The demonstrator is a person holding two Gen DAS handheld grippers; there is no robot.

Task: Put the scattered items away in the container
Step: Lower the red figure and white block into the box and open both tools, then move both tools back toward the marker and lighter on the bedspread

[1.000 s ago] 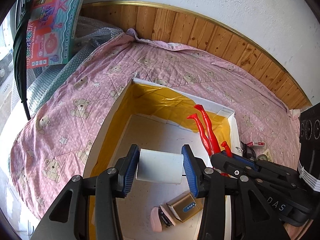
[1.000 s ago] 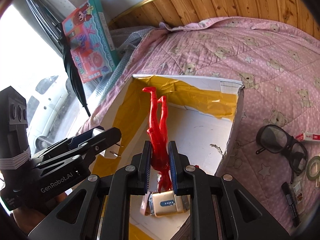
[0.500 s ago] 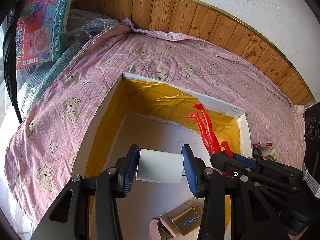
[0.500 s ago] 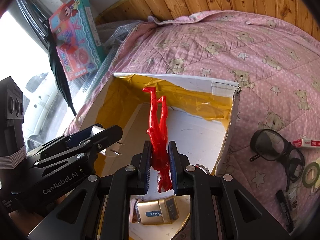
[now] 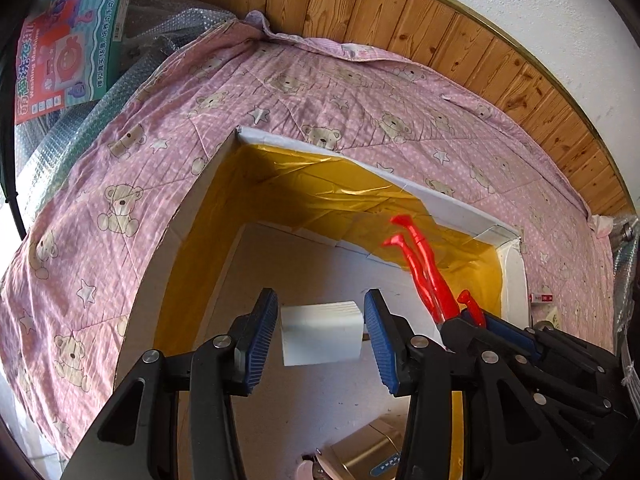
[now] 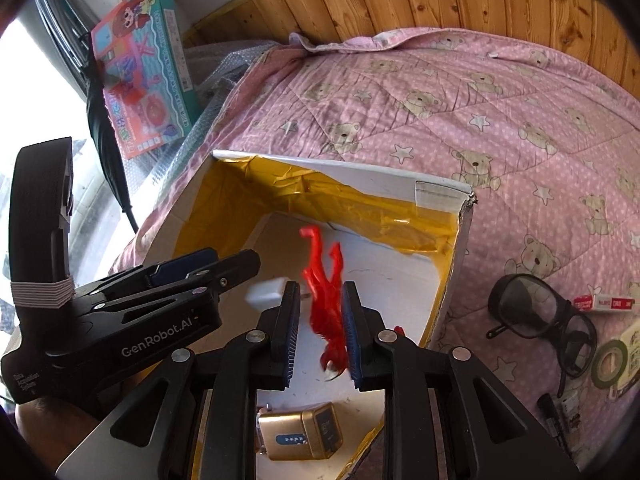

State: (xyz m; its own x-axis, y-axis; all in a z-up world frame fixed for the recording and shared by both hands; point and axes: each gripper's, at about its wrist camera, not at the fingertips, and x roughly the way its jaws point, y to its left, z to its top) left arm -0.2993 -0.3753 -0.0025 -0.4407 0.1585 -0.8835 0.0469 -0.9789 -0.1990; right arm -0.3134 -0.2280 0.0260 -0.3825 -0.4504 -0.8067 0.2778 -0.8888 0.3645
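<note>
Box (image 6: 340,168): gold case (image 6: 300,436) on floor; red figure (image 6: 326,300), white block (image 5: 320,332) above.

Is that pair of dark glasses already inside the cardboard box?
No, the dark glasses lie on the pink bear-print quilt outside the cardboard box, beside its right wall.

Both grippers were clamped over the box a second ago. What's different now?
Both have let go. The left gripper has opened and the white block sits loose between its pads; the right gripper has opened too, and the red figure, blurred, is dropping into the box. The gold case in the box and the glasses on the quilt have stayed put.
</note>
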